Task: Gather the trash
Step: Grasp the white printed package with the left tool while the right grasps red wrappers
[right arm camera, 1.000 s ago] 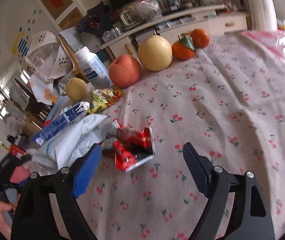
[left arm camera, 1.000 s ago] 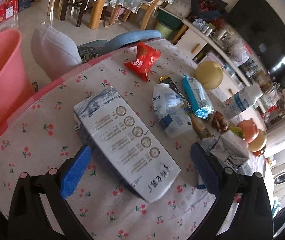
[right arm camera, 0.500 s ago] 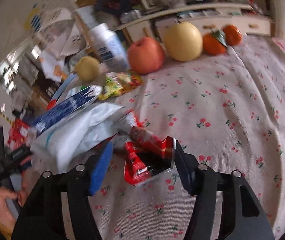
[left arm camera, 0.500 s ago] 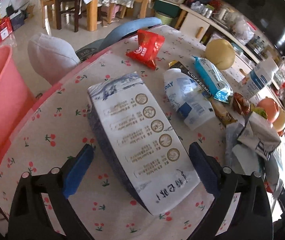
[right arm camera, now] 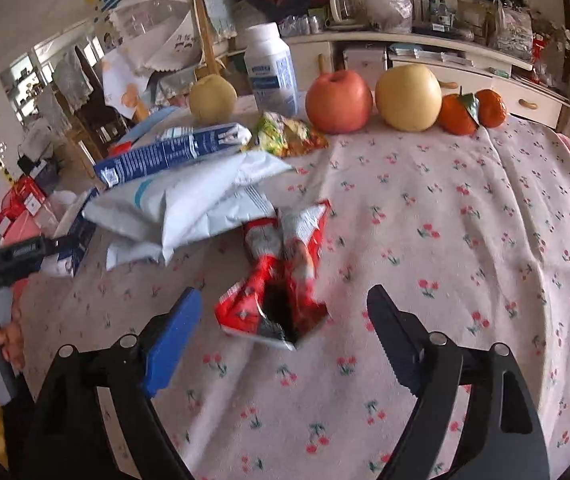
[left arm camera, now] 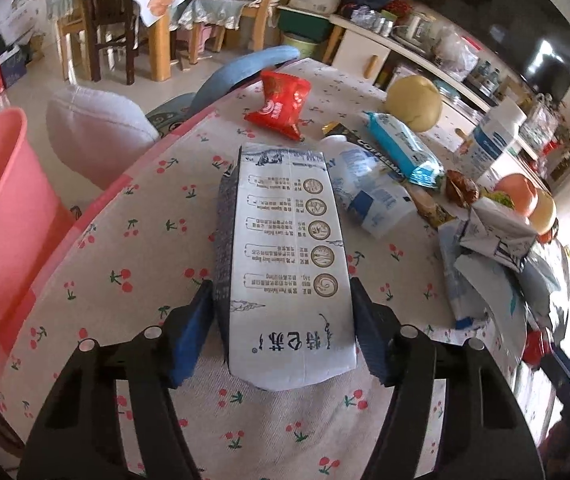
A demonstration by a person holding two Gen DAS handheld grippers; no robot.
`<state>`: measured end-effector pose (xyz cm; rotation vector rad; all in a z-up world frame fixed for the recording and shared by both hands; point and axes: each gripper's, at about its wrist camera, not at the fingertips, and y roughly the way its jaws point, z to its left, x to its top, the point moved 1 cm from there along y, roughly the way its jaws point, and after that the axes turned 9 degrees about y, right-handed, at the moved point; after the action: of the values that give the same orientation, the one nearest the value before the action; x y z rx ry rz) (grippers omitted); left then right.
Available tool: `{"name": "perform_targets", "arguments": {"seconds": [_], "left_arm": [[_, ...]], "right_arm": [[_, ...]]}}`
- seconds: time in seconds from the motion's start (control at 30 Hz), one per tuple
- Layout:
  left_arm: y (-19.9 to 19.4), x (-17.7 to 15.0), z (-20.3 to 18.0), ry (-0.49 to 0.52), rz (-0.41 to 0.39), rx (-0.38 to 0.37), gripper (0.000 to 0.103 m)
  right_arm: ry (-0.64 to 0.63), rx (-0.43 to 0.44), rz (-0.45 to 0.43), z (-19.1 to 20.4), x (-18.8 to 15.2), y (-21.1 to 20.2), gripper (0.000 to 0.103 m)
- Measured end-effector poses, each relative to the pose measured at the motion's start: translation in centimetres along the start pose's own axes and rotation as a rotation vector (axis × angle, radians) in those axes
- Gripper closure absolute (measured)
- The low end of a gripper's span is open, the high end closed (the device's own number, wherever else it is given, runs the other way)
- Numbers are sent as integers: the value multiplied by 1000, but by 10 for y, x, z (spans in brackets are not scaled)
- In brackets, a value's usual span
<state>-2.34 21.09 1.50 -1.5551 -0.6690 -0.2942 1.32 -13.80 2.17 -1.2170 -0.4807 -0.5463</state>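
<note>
Left gripper (left arm camera: pixel 279 322) jaws have just closed in, now clamping the white milk carton (left arm camera: pixel 285 264) lying flat on the cherry-print tablecloth (left arm camera: pixel 141 248); grasp looks ready to lift toward the pink bin (left arm camera: pixel 1 216). Right gripper (right arm camera: pixel 281 328) just reopened, released; torn red wrapper (right arm camera: pixel 281 280) lies loose between its jaws.

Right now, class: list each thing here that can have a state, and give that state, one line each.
left gripper: jaws just closing, pads at the white carton's sides
white carton: lying flat
right gripper: open, just reopened
red wrapper: torn open, crumpled, lying loose between the jaws
white bottle: upright, capped
</note>
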Motion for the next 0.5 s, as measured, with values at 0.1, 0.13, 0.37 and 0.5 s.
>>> {"name": "perform_targets", "arguments": {"seconds": [0.1, 0.13, 0.37, 0.5], "left_arm": [[-3, -1, 0, 19, -7, -16, 36], [-5, -1, -1, 26, -11, -21, 36], [-16, -2, -11, 91, -36, -58, 37], [-24, -3, -17, 120, -58, -74, 37]], "right_arm": [[-36, -31, -2, 9, 2, 11, 19], [-52, -42, -7, 12, 2, 14, 19], [-97, -123, 2, 18, -3, 27, 55], [-96, -178, -25, 19, -9, 19, 66]]}}
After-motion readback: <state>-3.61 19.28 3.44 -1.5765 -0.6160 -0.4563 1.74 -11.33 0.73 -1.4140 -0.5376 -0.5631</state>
